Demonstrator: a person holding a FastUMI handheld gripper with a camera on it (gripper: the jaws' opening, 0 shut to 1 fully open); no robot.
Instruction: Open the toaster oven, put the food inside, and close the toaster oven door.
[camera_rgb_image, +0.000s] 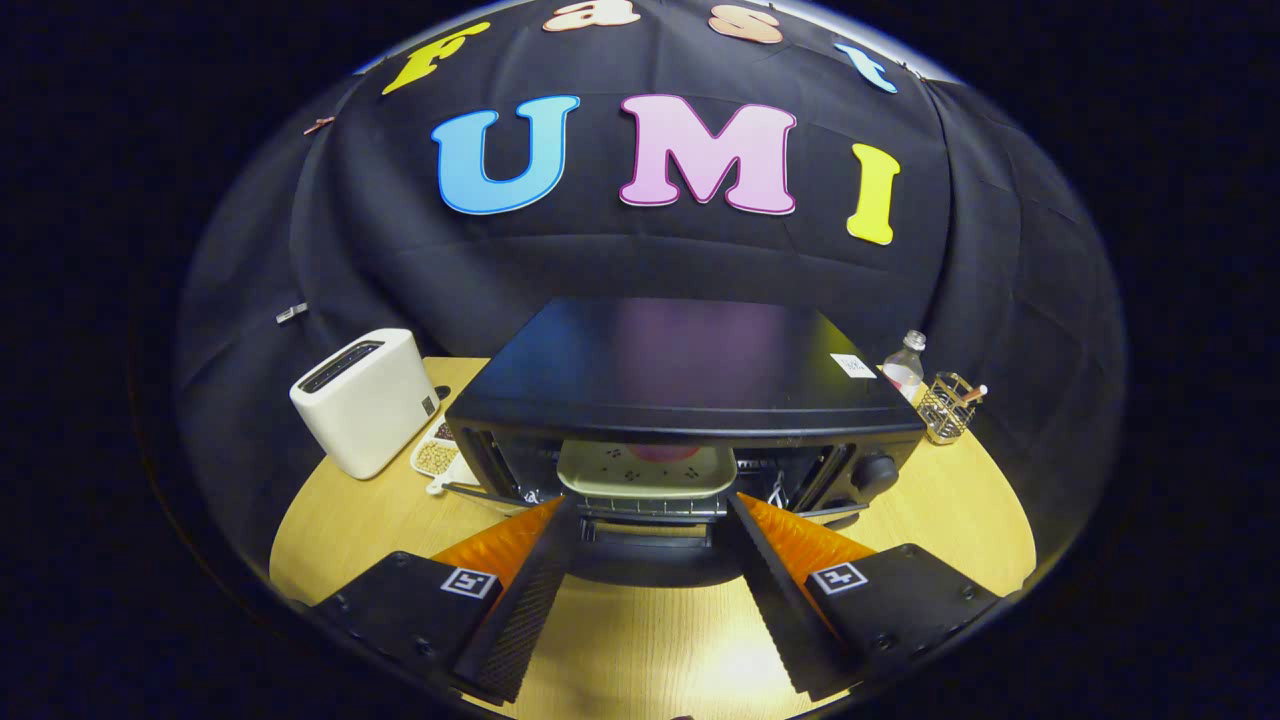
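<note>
Tool (650, 505): fingers spread wide, holding nothing, tips flanking the toaster oven (690, 400) mouth just ahead. Tray (648, 470) of food: sits on the rack inside, between and just beyond the tips; judged light, rigid, likely slippery. Door (650, 560): lowered below the tips on the desk (940, 510); probably stiff on its hinge, best lifted at its front edge.

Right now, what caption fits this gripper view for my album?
Open tongs face the black toaster oven, door down, pale square food tray inside, white toaster beside it on the round wooden table.
</note>
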